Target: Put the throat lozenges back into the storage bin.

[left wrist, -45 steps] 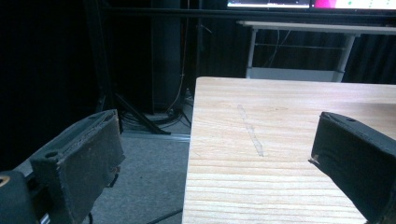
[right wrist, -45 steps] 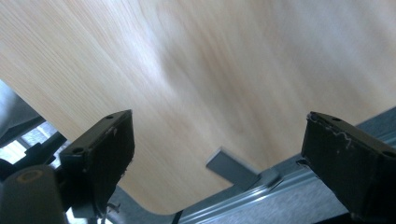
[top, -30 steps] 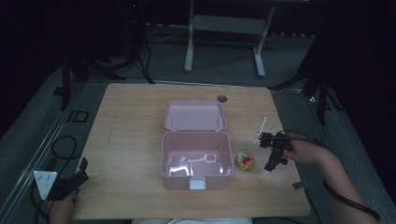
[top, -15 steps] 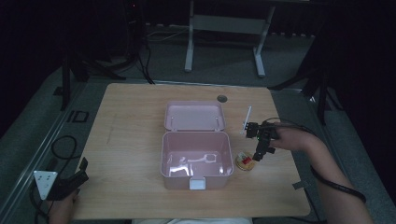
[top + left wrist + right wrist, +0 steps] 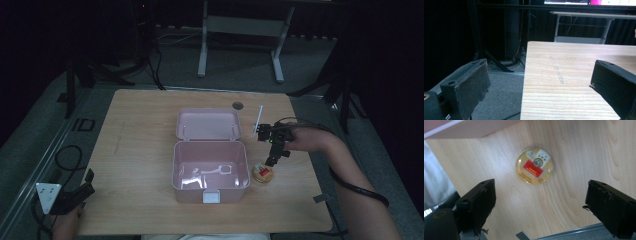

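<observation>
A small round tin (image 5: 263, 173) with a gold and red label lies flat on the wooden table (image 5: 140, 150), just right of an open pink box (image 5: 210, 186). The box's lid (image 5: 206, 124) lies folded back behind it. My right gripper (image 5: 270, 161) hangs over the tin and points down at it. In the right gripper view the tin (image 5: 534, 166) lies ahead of the right gripper (image 5: 539, 202), whose jaws stand wide open and apart from it. My left gripper (image 5: 88, 183) rests open at the table's near left corner, holding nothing.
The pink box's corner (image 5: 461, 130) shows at the top left of the right gripper view. Pale shapes (image 5: 212, 171) glint on the box floor; I cannot tell what they are. A dark round spot (image 5: 237, 105) marks the far edge. The left gripper (image 5: 539, 85) faces bare wood (image 5: 574, 75).
My right gripper has moved left, from the table's right side to just over the tin. The left gripper has stayed put.
</observation>
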`<state>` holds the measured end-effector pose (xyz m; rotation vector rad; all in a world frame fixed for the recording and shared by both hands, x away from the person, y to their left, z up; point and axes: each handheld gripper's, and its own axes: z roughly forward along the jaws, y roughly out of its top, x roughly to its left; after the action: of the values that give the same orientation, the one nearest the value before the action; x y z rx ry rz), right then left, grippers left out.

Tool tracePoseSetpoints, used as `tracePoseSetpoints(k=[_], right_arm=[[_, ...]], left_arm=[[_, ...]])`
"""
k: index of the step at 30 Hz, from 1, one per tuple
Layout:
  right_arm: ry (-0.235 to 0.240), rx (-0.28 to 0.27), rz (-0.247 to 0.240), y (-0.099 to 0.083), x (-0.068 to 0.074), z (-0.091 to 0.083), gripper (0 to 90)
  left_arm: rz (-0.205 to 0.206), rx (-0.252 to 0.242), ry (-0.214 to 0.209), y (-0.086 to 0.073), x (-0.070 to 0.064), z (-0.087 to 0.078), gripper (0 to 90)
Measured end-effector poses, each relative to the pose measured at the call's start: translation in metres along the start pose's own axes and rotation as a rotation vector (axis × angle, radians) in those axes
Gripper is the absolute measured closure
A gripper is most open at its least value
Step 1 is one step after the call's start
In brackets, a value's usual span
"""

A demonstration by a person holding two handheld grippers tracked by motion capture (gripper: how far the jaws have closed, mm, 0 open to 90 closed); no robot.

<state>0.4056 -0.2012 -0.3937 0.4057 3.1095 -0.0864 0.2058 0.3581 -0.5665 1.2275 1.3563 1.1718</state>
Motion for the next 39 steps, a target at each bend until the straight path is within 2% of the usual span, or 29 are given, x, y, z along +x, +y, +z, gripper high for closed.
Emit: tracePoseSetpoints(k=[2,4,11,13,16,19,20,22,23,31,35,36,39], right_arm=[[-0.019,0.008,-0.045,0.001,0.004,0.005,9.3],[-0.013,0.018,-0.057,0.003,0.004,0.012,9.3],[-0.004,0.021,-0.057,0.006,-0.001,0.043,9.3],[-0.002,0.022,-0.055,0.006,-0.001,0.047,9.3],[0.02,0.002,-0.042,0.005,-0.005,0.07,9.3],[0.035,0.006,-0.03,0.003,-0.007,0.09,9.4],[0.051,-0.014,-0.027,0.002,-0.009,0.094,14.1],[0.066,-0.054,-0.008,0.0,-0.011,0.098,13.7],[0.066,-0.053,0.001,-0.001,-0.011,0.1,13.6],[0.06,0.033,-0.002,-0.003,-0.008,0.124,12.8],[0.049,0.052,-0.011,0.0,-0.005,0.13,14.1],[0.042,0.05,-0.019,0.0,-0.005,0.129,18.6],[0.046,0.035,-0.017,0.0,-0.006,0.124,19.6]], left_arm=[[0.0,0.0,0.0,0.0,0.0,0.0,2.5],[-0.002,0.0,-0.001,0.0,0.0,0.0,2.5],[-0.003,0.002,-0.007,0.0,0.001,0.0,2.5],[-0.002,0.002,-0.005,0.0,0.001,0.0,2.5],[-0.001,0.0,-0.004,0.0,0.0,0.0,2.5],[0.0,0.0,-0.004,0.0,0.0,0.0,2.5],[0.0,0.0,-0.005,0.0,0.0,0.0,2.5],[0.0,0.0,-0.005,0.0,0.0,0.0,2.5],[0.001,0.0,-0.005,0.0,0.0,0.0,2.5],[0.002,0.0,-0.004,0.0,0.0,0.0,2.5],[0.002,0.002,-0.005,0.0,0.0,0.0,2.5],[0.002,0.002,-0.006,0.0,0.0,0.0,2.5],[0.001,0.002,-0.006,0.0,0.0,0.0,2.5]])
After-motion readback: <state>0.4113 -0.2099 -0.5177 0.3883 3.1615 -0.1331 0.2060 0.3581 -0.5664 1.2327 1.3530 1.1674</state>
